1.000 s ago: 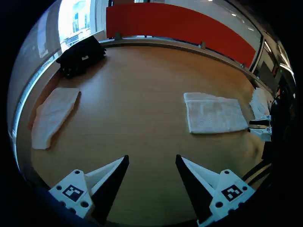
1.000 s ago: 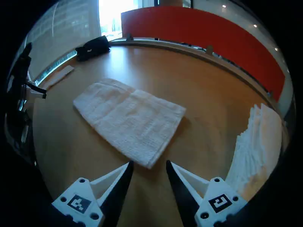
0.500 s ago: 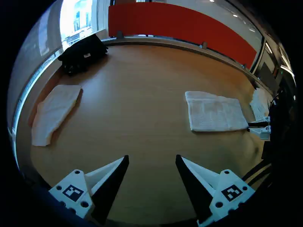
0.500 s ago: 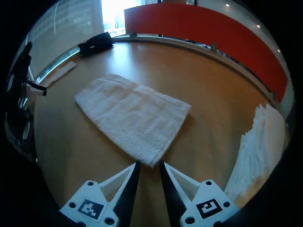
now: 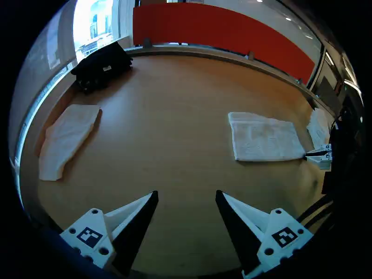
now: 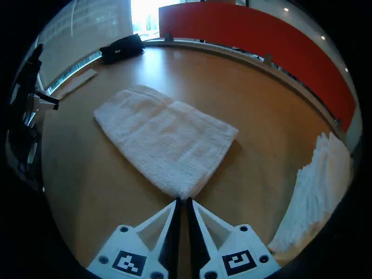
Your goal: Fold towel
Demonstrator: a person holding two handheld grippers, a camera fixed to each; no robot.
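White towel (image 6: 165, 142), folded into a thick flat pad, in the middle of the right gripper view. Flat on the brown desk (image 6: 260, 121), with one corner aimed down at 6 o'clock. In the left gripper view, same towel (image 5: 262, 137) out at 3 o'clock, far across the desk (image 5: 172, 125).

Right claw (image 6: 182, 201) at 6 o'clock, low over the wood. Fingers nearly together, with just a thin slit between them. Tips right at that near towel corner. Hard to tell if the corner is pinched in the slit or only touched. Seen from the left gripper view as a small white right claw (image 5: 308, 155) at 3 o'clock, tips against the towel's edge.

Left claw (image 5: 186, 193) at 6 o'clock in its own view. Fingers wide apart, holding nothing, bare wood in the gap, well away from the towel.

Pile of white towels (image 6: 321, 186) at 4 o'clock in the right gripper view, apart from the folded one. Another folded towel (image 5: 65, 139) at 9 o'clock in the left gripper view, near the desk's edge. Black bag (image 5: 100, 65) at 11 o'clock by the bright window (image 5: 93, 25). Long red panel (image 5: 218, 32) along the far side of the desk, at 12 to 2 o'clock.
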